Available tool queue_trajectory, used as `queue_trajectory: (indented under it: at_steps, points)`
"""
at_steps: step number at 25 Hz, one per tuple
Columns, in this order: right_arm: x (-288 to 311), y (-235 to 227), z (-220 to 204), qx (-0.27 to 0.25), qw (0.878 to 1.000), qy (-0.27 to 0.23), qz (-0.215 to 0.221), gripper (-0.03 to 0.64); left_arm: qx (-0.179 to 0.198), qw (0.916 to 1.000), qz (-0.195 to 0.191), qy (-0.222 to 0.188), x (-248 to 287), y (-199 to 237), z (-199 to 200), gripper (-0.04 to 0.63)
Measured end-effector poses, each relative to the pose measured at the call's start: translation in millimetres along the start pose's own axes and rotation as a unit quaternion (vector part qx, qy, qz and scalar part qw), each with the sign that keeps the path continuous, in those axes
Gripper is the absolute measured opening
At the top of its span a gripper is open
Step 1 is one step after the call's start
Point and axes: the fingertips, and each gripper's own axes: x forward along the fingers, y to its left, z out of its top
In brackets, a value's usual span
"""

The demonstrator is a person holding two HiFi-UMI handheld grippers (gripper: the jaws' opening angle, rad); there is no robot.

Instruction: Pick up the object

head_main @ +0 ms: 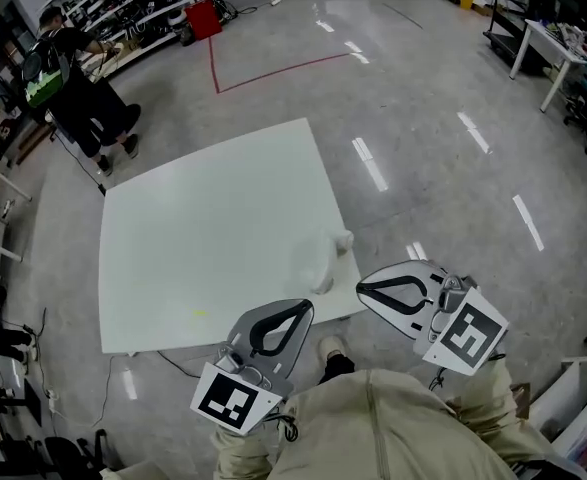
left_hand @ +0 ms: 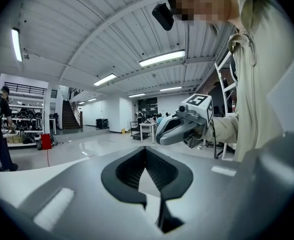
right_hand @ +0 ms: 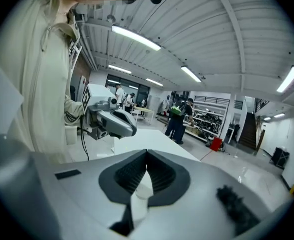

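A pale white object [head_main: 325, 258] with a small cap-like end sits near the front right corner of the white table [head_main: 203, 238]; it barely stands out from the tabletop. My left gripper [head_main: 308, 306] hovers over the table's front edge, just short of the object, with its jaws together and nothing in them. My right gripper [head_main: 361, 290] hangs just off the table's right front corner, also shut and holding nothing. The two grippers point towards each other: the right gripper [left_hand: 179, 126] shows in the left gripper view, and the left gripper [right_hand: 114, 121] in the right gripper view.
A person in black with a green backpack [head_main: 73, 78] stands beyond the table's far left corner, by shelves [head_main: 123, 8]. A red bin [head_main: 203, 18] and a red floor line [head_main: 273, 73] lie further back. A desk [head_main: 543, 48] stands far right.
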Motion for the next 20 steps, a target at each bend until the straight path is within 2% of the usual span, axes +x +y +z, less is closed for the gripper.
queue_trajectory:
  at_steps: [6, 9, 14, 17, 20]
  points:
    - [32, 2, -42, -0.031, 0.993, 0.107, 0.037, 0.003, -0.020, 0.9998, 0.000, 0.005, 6, 27, -11, 0.008]
    - [31, -1, -62, -0.035, 0.989, 0.134, 0.059, 0.003, -0.026, 0.9996, 0.003, 0.009, 18, 24, -10, 0.008]
    - [37, -14, -73, -0.047, 0.983, 0.151, 0.097, 0.003, -0.031, 0.9992, 0.023, 0.013, 28, 29, -1, 0.008]
    - [47, -16, -88, -0.074, 0.972, 0.182, 0.131, 0.003, -0.038, 0.9984, 0.039, 0.017, 29, 34, 1, 0.008]
    - [56, -16, -110, -0.133, 0.951, 0.224, 0.168, 0.003, -0.036, 0.9977, 0.054, 0.016, 31, 35, 3, 0.008]
